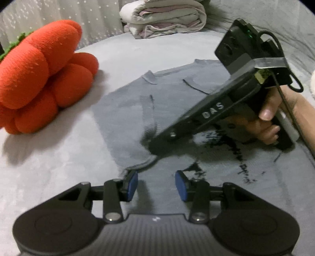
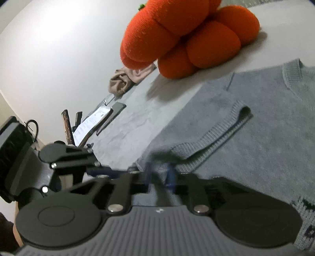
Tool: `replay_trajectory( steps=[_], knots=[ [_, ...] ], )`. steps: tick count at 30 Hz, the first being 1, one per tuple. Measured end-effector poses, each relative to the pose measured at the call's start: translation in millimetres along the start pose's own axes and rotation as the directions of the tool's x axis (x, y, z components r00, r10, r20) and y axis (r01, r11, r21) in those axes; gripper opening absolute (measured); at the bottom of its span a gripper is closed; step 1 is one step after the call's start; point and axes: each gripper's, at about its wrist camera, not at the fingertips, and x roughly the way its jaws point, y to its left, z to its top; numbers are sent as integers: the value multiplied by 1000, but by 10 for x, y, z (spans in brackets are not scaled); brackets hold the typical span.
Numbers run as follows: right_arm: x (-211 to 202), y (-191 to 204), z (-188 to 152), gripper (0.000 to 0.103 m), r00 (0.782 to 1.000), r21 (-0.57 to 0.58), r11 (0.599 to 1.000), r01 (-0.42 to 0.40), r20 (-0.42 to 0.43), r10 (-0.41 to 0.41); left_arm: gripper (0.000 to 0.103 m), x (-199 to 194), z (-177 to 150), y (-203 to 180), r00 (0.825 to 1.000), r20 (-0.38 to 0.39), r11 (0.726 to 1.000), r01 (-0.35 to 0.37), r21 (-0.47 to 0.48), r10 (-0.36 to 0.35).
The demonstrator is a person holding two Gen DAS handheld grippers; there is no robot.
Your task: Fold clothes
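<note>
I see a grey knit sweater (image 1: 177, 110) lying flat on a bed (image 1: 59, 177), ribbed collar toward the far side, black knitted pattern low on the front near my right side. In the right wrist view the sweater (image 2: 265, 137) has a ribbed cuff folded over onto the body, and the ribbed hem edge runs down toward my fingers.

My left gripper (image 1: 156, 186) hovers just over the sweater's near edge, blue pads (image 1: 132, 185) apart, nothing between them, fingers partly open. My right gripper (image 2: 160, 175) sits low on the sweater edge; its fingers are brought together and a bit of grey knit sits between the blue pads, though that spot is blurred. In the left view I see the right gripper (image 1: 155, 145) slanting down from the right, tip on the cloth, a hand (image 1: 269, 122) around its handle.

The bed carries a pale grey, slightly crumpled cover. An orange plush toy (image 1: 39, 78) with green at the top sits left of the sweater, apart from it. A folded stack of white and pink bedding (image 1: 165, 17) lies at the far side. In the right view, a beige crumpled cloth (image 2: 128, 78) lies beyond the plush, with papers on a clipboard (image 2: 94, 120) near it, and a plain white wall (image 2: 49, 49) behind
</note>
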Motion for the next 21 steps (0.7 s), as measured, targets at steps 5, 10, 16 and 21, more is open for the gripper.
replay_trajectory(
  steps=[5,10,16,21],
  knots=[
    [-146,60,8,5,998,-50,997,-62,6,62,43,-18,-28,-55,997,73,997,-32,71,27],
    [-188,71,-17,10,998,-85,995,-49,-51,44,43,92,-22,-144,994,95,987,-64,147,50],
    [-327,54,8,43,1000,-83,997,-10,-8,9,43,137,7,-215,985,156,978,-107,178,79],
    [-440,28,72,63,966,-43,985,170,205,-157,42,230,-17,-254,981,173,969,-126,211,90]
  ],
)
